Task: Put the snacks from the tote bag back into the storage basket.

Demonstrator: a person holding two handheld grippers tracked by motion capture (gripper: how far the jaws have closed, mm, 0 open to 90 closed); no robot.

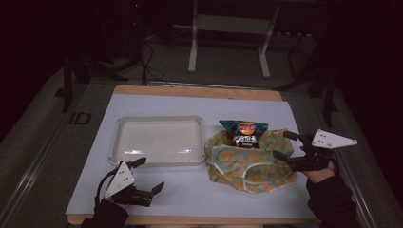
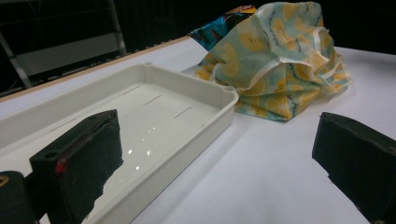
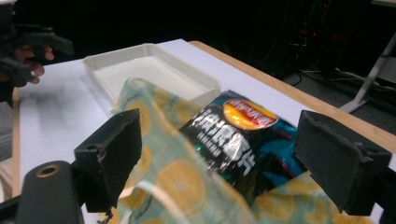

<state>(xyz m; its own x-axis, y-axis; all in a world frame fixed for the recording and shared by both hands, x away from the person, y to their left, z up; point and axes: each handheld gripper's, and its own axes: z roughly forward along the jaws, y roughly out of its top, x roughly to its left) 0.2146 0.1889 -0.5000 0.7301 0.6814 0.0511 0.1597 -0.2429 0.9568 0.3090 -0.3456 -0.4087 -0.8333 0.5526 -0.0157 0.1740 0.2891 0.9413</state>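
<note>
The left tool (image 1: 142, 178) rests low at the near edge of the white tabletop (image 1: 190, 190), its jaws spread apart and holding nothing. Just beyond it sits a shallow white tray (image 1: 159, 141), its long side running across the tabletop. The right tool (image 1: 289, 145) hovers at the near right, jaws wide apart, open toward a lemon-print cloth bag (image 1: 247, 164) just ahead of it. A snack bag (image 1: 244, 133) lies partly inside the cloth bag, its long axis running away from the right tool, its top end sticking out past the far edge toward the back of the tabletop.
</note>
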